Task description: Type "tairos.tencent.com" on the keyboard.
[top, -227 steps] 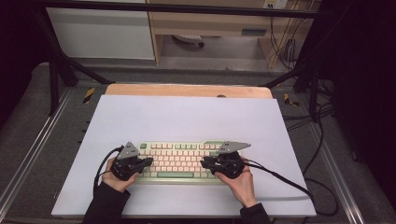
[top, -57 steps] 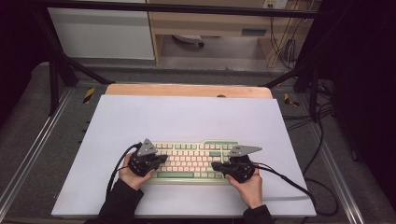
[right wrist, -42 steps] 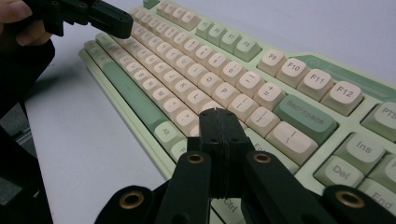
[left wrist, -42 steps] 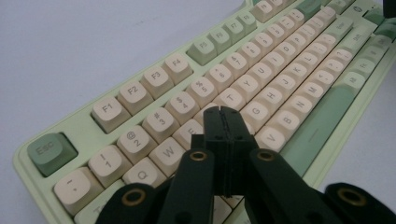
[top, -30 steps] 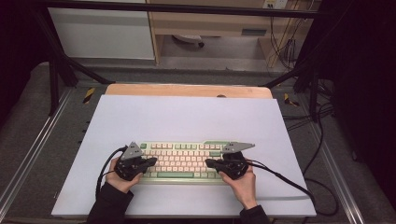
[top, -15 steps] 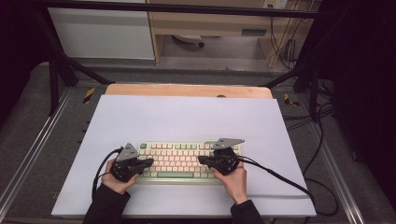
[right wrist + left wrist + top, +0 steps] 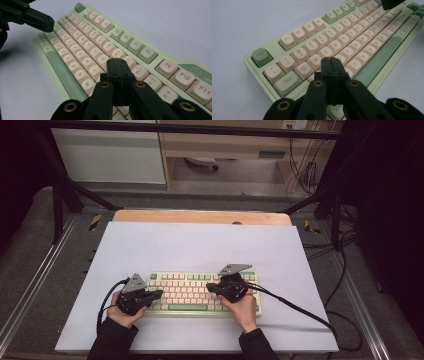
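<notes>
High view: keyboard [image 7: 200,292] near mat's [image 7: 200,245] front edge, far half free.

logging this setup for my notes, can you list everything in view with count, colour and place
keyboard: 1, pale green case with cream keys and green accent keys, near edge of the mat, between the hands
mat: 1, pale lilac-white, covers most of the table
table: 1, light wood, a strip shows past the mat's far edge
cables: several, black, on the grey floor to the right
left gripper: 1, black with a grey plate, jaws shut, over the keyboard's left end
right gripper: 1, black with a grey plate, jaws shut, over the keyboard's right half
hands: 2, dark sleeves, at the bottom edge
</notes>
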`<state>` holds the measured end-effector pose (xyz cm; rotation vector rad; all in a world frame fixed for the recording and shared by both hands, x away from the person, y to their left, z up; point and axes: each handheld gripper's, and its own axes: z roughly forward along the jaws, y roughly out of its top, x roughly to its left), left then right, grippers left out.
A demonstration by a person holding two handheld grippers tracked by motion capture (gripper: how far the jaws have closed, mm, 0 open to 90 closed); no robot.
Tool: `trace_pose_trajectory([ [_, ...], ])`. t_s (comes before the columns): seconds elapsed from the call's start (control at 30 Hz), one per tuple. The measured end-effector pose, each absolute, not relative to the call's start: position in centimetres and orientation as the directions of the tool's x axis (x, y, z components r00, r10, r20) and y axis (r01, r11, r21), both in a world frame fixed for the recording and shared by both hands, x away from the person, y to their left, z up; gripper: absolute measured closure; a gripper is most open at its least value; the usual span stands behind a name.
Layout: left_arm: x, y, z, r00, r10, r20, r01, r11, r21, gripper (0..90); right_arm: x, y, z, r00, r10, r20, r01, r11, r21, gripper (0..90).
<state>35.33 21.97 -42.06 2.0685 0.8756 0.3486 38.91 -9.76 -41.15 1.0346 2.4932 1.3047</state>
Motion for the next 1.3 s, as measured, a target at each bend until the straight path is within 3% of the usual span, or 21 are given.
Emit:
trace_pose_trajectory([
  [0.7,35.4,22.0,-42.1,0.716,0.695,-0.063,0.459,-0.402,0.793,89.9,39.8,-8.8,-43.1,-0.747,0.649,0.145,0.518,0.431,0.739,90.0],
  [1.3,35.4,21.8,-42.0,0.721,0.69,-0.06,0.456,-0.407,0.791,89.9,38.2,-10.2,-40.5,-0.772,0.62,0.136,0.48,0.431,0.764,90.0],
])
